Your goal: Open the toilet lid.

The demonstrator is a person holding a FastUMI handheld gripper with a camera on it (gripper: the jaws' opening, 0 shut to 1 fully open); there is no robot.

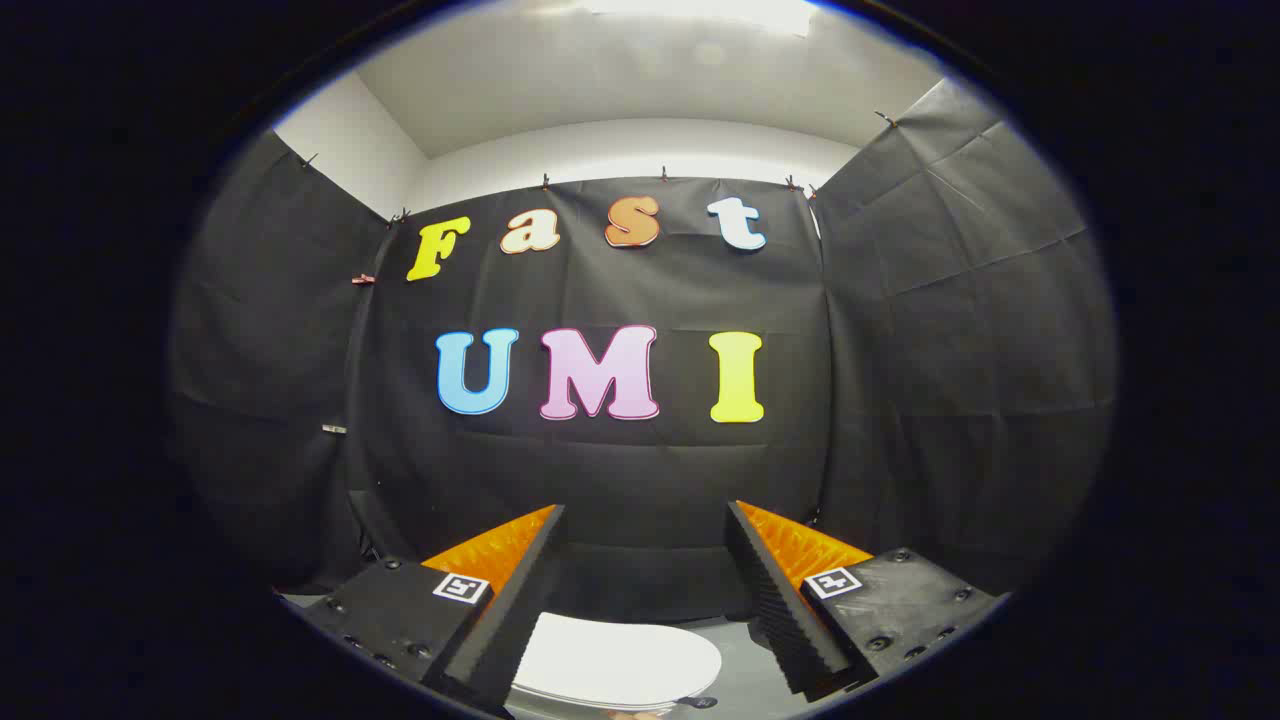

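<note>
- Two-finger gripper [645, 520] with black ribbed pads and orange backs: fingers spread wide, holding nothing.
- Flat white oval plastic toilet lid [615, 660]: lies low between the fingers, apparently closed; lifting judged not yet begun.
- Lid's rounded far edge shows clearly; grey floor [735, 650] beside it.
- Open room lies ahead up to the black cloth wall [640, 470].
</note>
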